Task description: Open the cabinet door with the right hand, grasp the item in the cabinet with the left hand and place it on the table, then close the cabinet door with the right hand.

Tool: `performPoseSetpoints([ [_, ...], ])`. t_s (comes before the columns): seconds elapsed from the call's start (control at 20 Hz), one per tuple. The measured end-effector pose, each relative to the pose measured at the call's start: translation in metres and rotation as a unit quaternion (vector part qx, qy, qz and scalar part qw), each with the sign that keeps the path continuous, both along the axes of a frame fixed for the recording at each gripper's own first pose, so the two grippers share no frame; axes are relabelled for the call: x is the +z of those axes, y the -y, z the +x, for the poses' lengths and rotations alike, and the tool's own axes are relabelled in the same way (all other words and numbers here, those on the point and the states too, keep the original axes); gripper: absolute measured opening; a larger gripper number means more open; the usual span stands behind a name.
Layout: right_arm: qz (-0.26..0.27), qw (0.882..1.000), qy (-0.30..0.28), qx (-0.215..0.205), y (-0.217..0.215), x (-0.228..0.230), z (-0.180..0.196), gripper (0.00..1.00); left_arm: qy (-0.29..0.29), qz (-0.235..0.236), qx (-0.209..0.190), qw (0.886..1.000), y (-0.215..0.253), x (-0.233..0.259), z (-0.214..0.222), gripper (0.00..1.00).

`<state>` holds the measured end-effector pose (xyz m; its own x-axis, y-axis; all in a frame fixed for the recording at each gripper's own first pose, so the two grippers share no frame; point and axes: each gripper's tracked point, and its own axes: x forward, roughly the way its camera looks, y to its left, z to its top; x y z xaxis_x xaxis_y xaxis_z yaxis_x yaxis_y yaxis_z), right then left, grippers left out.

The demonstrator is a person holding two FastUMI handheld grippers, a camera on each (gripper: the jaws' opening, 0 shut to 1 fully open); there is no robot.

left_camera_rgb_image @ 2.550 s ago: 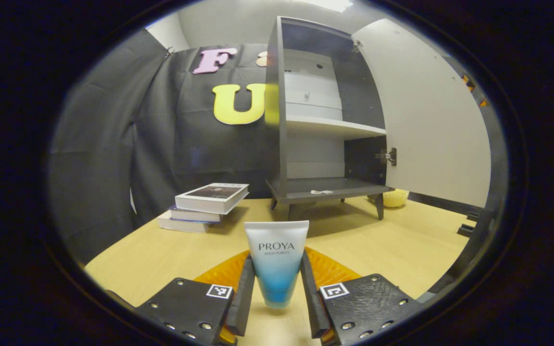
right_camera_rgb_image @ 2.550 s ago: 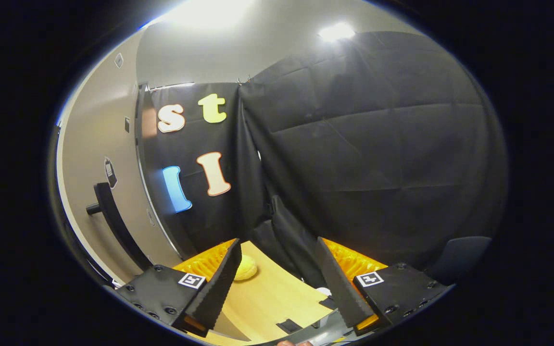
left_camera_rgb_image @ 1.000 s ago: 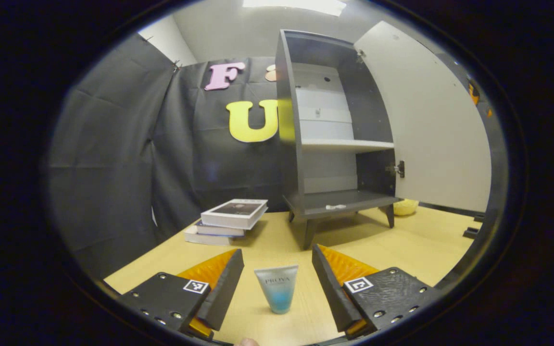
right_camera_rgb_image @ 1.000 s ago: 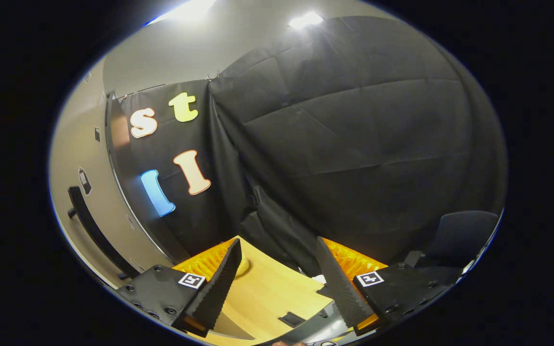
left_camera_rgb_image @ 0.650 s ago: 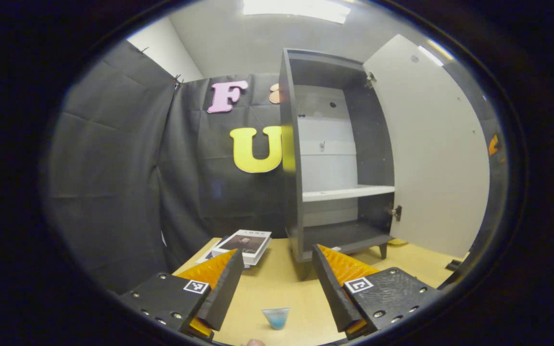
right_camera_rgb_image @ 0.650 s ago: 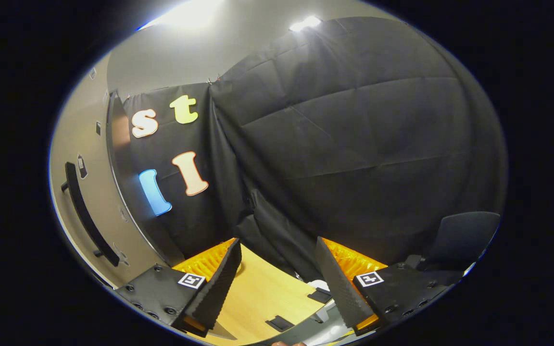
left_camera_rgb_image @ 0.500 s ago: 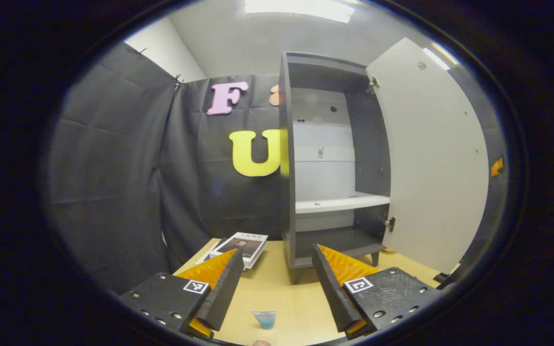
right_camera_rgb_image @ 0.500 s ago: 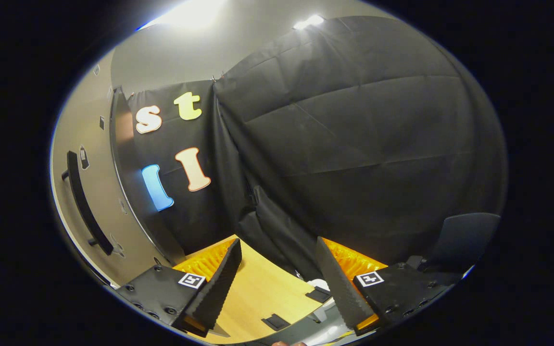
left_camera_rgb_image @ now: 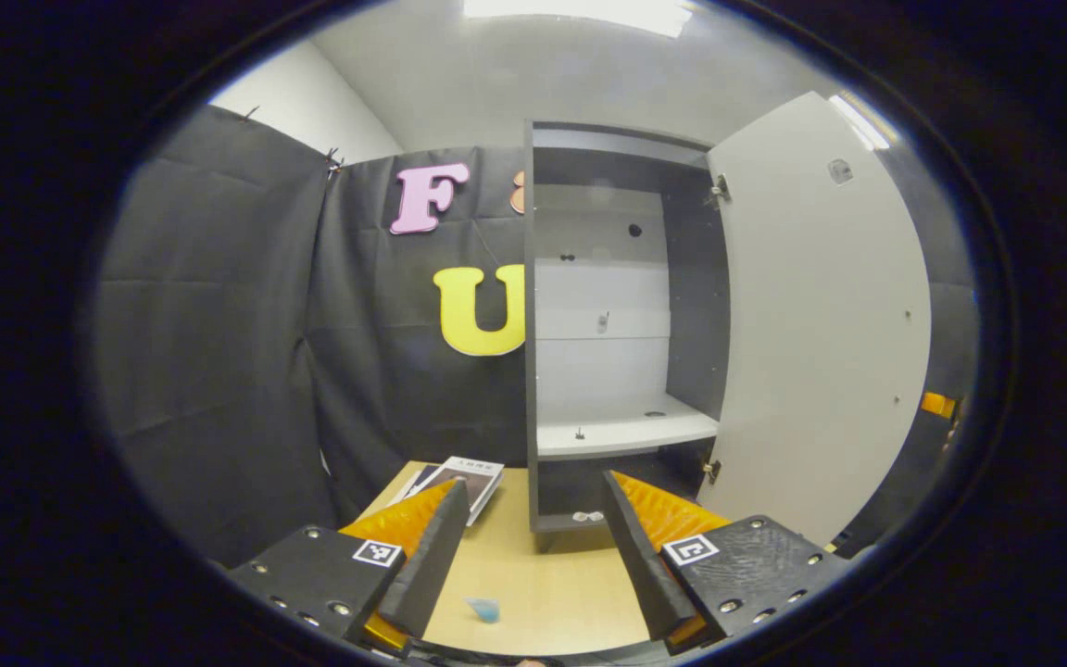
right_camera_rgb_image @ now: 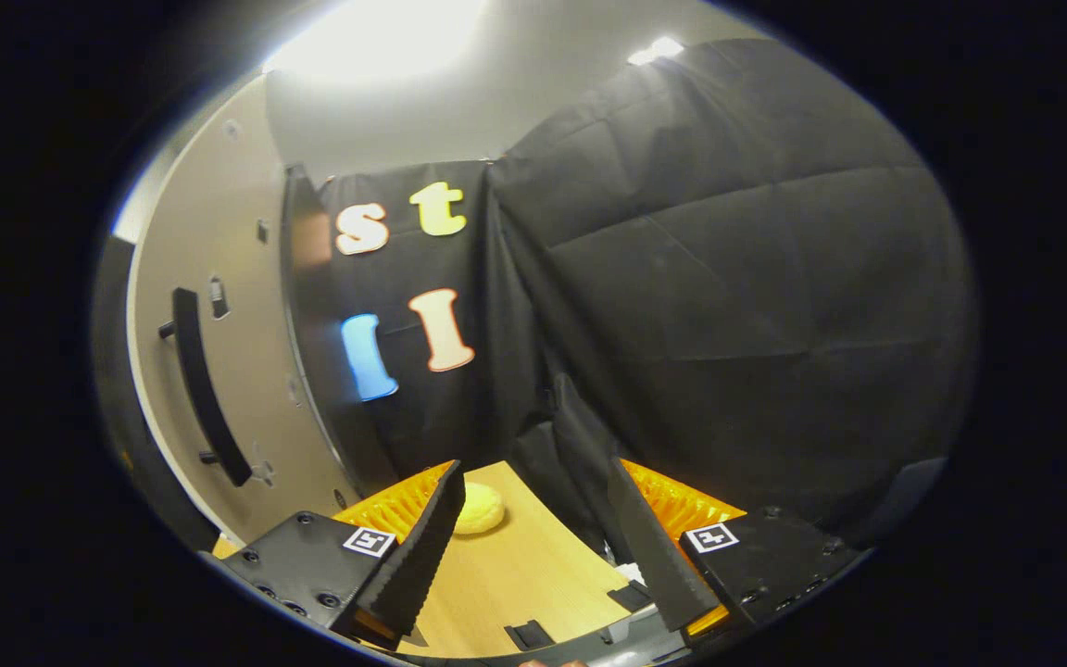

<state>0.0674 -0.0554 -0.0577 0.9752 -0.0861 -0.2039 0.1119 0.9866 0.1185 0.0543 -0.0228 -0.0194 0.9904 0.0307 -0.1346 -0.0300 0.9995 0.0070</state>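
The left gripper (left_camera_rgb_image: 529, 542) has let go and lifted away, jaws open, leaving the tube (left_camera_rgb_image: 484, 608) on the table (left_camera_rgb_image: 552, 593); the right gripper (right_camera_rgb_image: 533, 528), open, faces the door handle (right_camera_rgb_image: 205, 389) for closing.

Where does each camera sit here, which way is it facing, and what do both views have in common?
Left gripper view: rides on the left tongs, open, facing the open cabinet; tube on the table.
Right gripper view: rides on the right tongs, open, facing the door's handle side.
Shared: cabinet door, table.
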Motion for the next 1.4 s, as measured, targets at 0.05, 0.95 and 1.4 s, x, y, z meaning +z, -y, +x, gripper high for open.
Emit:
performPoseSetpoints([
  [0.05, -0.005, 0.999, 0.004, 0.034, -0.017, 0.007, 0.005, 0.93, -0.003, -0.006, 0.002, 1.000, 0.004, 0.006, -0.003, 0.87],
  [0.95, -0.059, 0.992, 0.024, 0.113, -0.114, 0.073, 0.019, 0.96, -0.011, -0.025, 0.003, 1.000, -0.059, 0.025, 0.014, 0.87],
  [1.4, -0.022, 0.990, 0.021, 0.136, -0.205, 0.065, -0.006, 0.91, -0.011, -0.024, 0.015, 1.000, -0.134, 0.020, 0.035, 0.87],
])
